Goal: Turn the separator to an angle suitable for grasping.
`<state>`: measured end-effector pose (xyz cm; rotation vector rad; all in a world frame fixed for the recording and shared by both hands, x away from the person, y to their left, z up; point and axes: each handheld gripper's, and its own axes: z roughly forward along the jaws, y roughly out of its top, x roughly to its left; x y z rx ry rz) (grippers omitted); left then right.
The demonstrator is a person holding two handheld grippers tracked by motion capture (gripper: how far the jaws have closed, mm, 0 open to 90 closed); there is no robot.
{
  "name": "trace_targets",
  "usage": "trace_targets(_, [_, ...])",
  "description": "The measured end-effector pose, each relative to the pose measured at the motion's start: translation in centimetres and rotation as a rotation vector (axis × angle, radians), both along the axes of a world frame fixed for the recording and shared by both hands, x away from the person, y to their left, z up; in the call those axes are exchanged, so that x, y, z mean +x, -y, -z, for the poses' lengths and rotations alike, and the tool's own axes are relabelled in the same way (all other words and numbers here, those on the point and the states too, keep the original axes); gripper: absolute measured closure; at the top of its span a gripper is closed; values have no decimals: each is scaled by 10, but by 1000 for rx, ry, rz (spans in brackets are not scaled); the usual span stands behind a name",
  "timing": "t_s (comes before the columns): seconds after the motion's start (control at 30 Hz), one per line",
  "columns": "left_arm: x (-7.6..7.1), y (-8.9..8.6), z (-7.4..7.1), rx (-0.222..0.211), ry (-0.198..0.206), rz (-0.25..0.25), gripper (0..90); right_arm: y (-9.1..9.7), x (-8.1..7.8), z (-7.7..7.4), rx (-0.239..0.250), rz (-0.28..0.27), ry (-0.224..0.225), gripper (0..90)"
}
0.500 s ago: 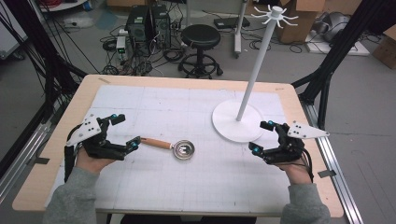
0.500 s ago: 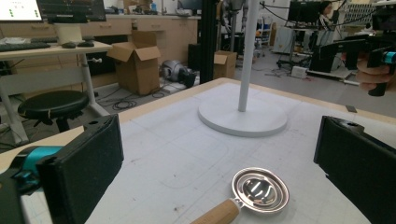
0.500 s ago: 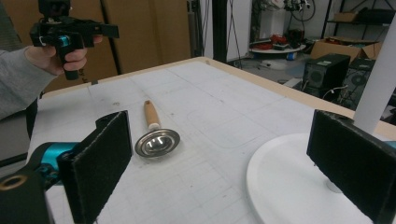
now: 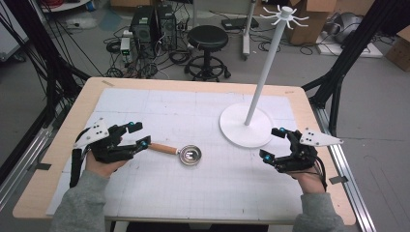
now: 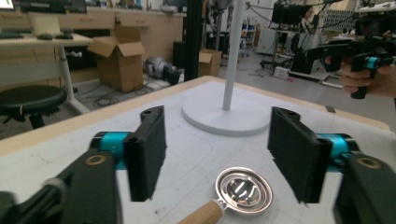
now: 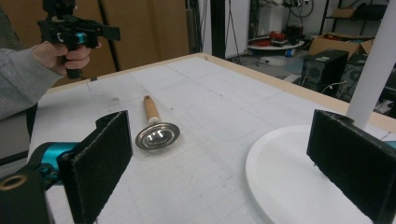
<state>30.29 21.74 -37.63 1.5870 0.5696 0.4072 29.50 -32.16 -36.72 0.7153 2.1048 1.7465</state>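
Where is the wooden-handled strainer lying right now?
In the high view the strainer lies flat on the table, left of centre, handle pointing at the left gripper, the white stand to its right.

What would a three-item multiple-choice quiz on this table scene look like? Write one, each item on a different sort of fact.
1. Where does the strainer lie?
A. on the stand's base
B. on the mat between the two tongs
C. on the floor

2. What is the strainer's handle made of?
A. pale wood
B. blue plastic
C. black rubber

3. How are the left tongs?
A. shut on the handle
B. open, nothing between the pads
C. shut on the stand's pole

Answers:
1 B: the high view shows it flat on the white mat, left of the white stand and between the left and right tongs.
2 A: the handle is a tan wooden stick.
3 B: the left gripper view shows both pads apart with the strainer beyond them.
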Motion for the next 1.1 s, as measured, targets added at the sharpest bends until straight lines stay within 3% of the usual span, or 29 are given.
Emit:
trace_targets(0.23, [0,5,1,47,-7,-27,709,1,-1,2,-6,-6,-7,60])
trace_targets(0.33, [1,7,2,50,-29,-29,789,0,-2,1,-11,-12,-9,60])
trace_targets(0.47, [4,12,5,85,-46,-51,884,0,-4,1,-12,2,2,61])
trace_targets(0.57, [7,14,8,95,-70,-43,896,2,-5,1,-7,7,2,60])
trace_targets(0.87, [16,21,16,109,-92,-64,896,1,-4,4,-5,1,-22,60])
trace_targets(1.0, [26,27,21,96,-134,-78,896,1,-4,5,-8,2,-21,61])
trace_targets(1.1, [32,33,26,129,-162,-97,896,1,-4,6,-6,3,-26,60])
